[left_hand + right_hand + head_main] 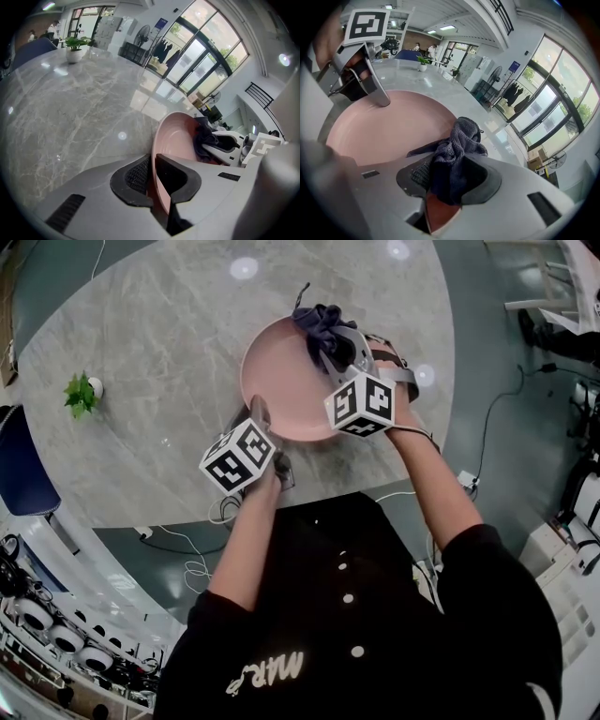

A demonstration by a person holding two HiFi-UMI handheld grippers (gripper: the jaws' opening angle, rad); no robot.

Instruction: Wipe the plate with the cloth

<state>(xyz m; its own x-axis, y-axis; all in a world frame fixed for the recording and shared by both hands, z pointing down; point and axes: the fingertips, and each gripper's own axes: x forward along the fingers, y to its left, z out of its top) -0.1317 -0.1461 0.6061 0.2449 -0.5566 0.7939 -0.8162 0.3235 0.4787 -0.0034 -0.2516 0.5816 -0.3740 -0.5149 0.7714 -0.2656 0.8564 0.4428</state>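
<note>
Pink plate (277, 376) is tilting, rim clamped in left gripper (153, 180); right gripper (447, 180) is pinching dark cloth (459, 140) over it.

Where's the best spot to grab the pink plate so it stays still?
Pinch the plate by its thin raised rim at the near edge, coming from the person's side, as the left gripper does. That rim slips between jaws, and the cloth is at the far side.

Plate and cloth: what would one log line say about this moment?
left gripper: shut on plate rim | right gripper: shut on cloth | cloth: at plate's far rim
</note>
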